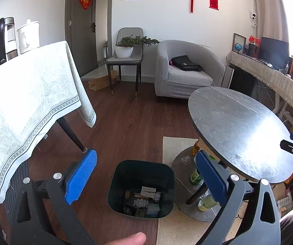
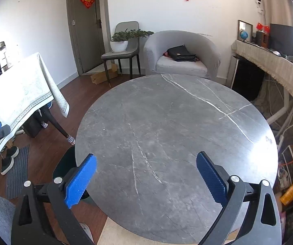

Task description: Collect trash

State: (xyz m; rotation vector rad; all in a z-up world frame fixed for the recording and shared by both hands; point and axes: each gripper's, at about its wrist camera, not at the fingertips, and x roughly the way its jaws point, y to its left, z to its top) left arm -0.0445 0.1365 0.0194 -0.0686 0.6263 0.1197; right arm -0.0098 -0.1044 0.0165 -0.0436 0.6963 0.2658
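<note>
A dark square trash bin (image 1: pixel 141 187) stands on the wood floor, holding crumpled paper, cardboard scraps and other trash (image 1: pixel 144 201) at its bottom. My left gripper (image 1: pixel 146 173) hovers above the bin, open, with nothing between its blue pads (image 1: pixel 81 178). My right gripper (image 2: pixel 146 175) is open over the round grey marble table (image 2: pixel 177 126), nothing between its pads (image 2: pixel 211 177); the tabletop is bare. The bin's edge (image 2: pixel 64 165) peeks out left of the table in the right wrist view. The right gripper's tip shows at the left wrist view's right edge, the left's at the other's left edge.
A table with a white patterned cloth (image 1: pixel 30 102) stands left, a kettle (image 1: pixel 2 40) on it. Bottles (image 1: pixel 206 201) and a crumpled scrap (image 1: pixel 186 160) lie on the round table's base. Grey armchair with a black bag (image 1: pixel 187 63), a chair with a plant (image 1: pixel 126 47), a shelf (image 1: pixel 269 75) behind.
</note>
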